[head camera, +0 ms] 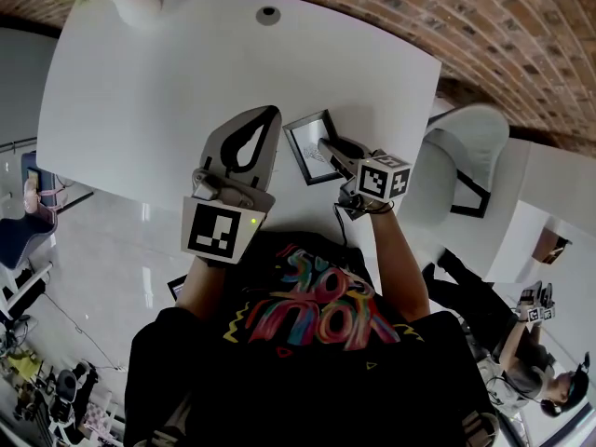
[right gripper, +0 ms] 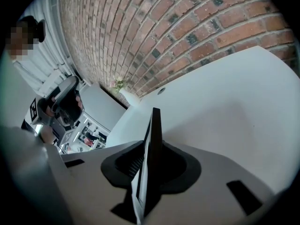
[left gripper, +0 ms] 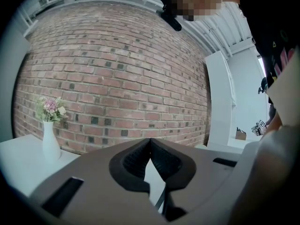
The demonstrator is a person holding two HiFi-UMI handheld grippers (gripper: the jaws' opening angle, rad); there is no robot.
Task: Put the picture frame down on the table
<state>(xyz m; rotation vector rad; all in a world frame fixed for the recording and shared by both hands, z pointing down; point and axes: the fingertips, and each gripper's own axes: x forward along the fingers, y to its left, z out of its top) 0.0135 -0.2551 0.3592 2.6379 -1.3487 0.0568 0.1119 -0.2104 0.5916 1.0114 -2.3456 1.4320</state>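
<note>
- The right gripper (head camera: pixel 327 145) pinches the picture frame (head camera: pixel 310 146) by its near right edge. In the right gripper view the frame stands edge-on between the two jaws, clamped tight.
- The frame sits over the right half of the white counter (head camera: pixel 168 73), near the person's side. Its picture side is turned up and it looks tilted rather than flat. I cannot tell whether any edge already touches the counter.
- From the right gripper, the frame reaches forward and to the left, away from the person, with its long side running roughly along the line of the jaws.
- The left gripper (head camera: pixel 269 113) has its jaws pressed together with nothing between them. It hovers just beside the frame's left edge, apart from it.
- The right hand alone carries the frame, so I judge that lowering it falls to that arm: tip the far edge down until the back lies flat on the counter, then let go.
- A vase of flowers (head camera: pixel 128 0) stands at the far left corner, well clear.
</note>
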